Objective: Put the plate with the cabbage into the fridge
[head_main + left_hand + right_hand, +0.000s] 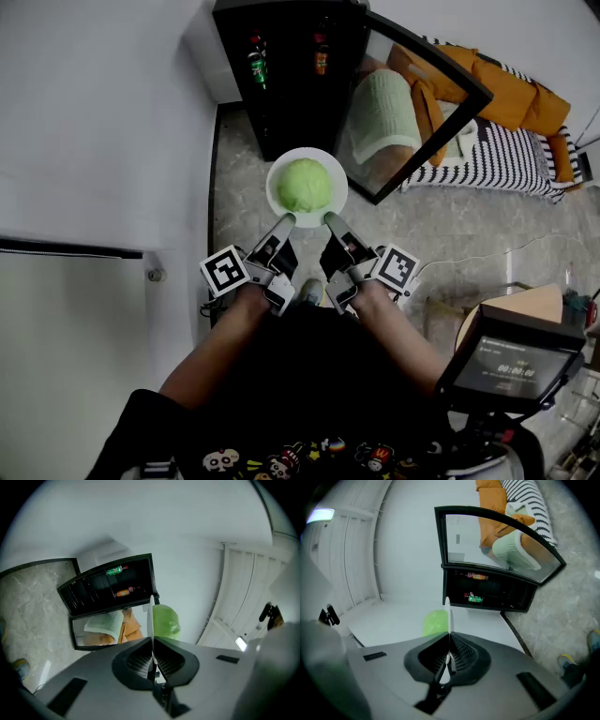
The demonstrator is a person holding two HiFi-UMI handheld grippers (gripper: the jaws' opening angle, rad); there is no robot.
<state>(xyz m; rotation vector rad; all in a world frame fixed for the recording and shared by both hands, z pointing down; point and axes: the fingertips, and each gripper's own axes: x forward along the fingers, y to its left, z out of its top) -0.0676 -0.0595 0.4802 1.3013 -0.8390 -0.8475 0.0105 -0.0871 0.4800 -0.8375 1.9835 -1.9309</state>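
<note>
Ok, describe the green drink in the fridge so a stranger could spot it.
Look past the white plate to the black fridge, whose glass door is swung open. Two drinks sit inside on its dark shelves. Yours is the green drink, not the orange one.

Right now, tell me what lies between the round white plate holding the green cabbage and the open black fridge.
Nothing. In the head view the white plate with the green cabbage hangs right before the black fridge; only marbled floor shows below.
</note>
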